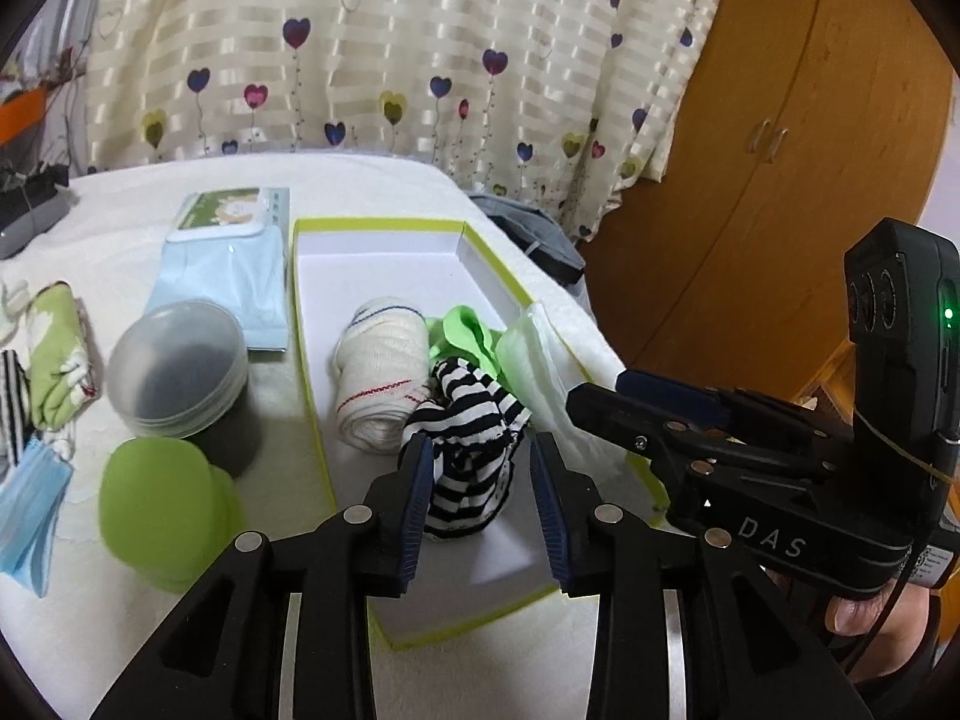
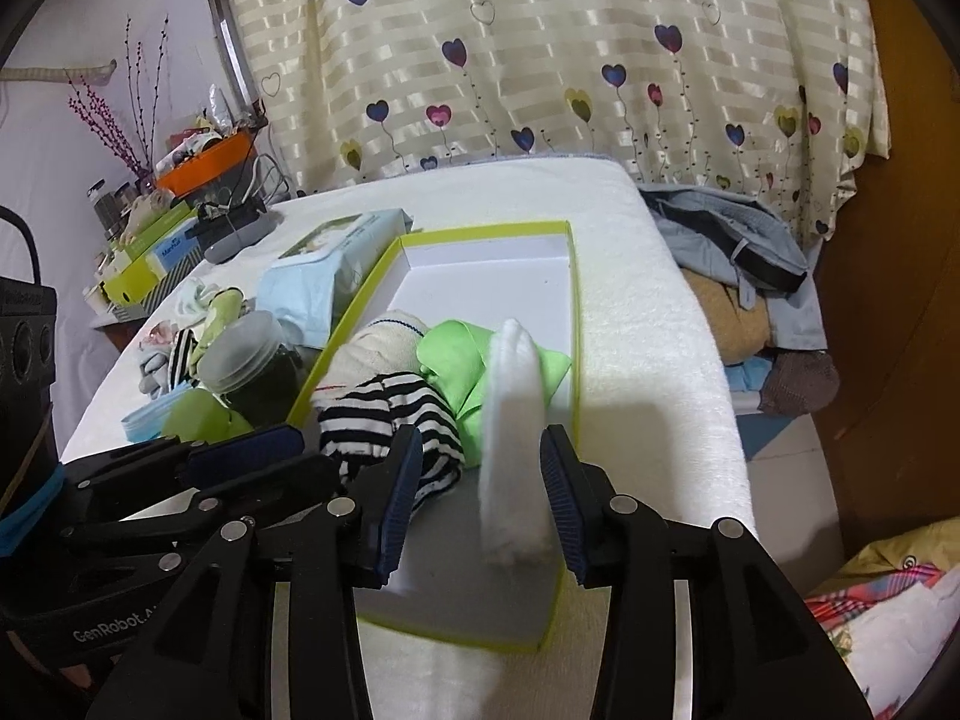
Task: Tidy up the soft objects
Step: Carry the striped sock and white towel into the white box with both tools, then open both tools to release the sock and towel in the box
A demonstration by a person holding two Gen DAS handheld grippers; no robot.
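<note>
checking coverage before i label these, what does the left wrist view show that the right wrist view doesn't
Only the left wrist view: wooden cupboard doors.
Only the right wrist view: a shelf with an orange tray, and a clothes pile beside the table.
Both: the green-edged box holding the striped sock, cream roll and white pad, plus the lidded jar.

White-covered table (image 1: pixel 384 180), centre frame; on it: green-rimmed box (image 1: pixel 312 396), lidded jar (image 1: pixel 180 372), tissue pack (image 1: pixel 228 276), blue masks (image 1: pixel 30 510).

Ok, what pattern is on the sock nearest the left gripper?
Black and white stripes on the sock, lying in the box; clearest in the left wrist view.
</note>
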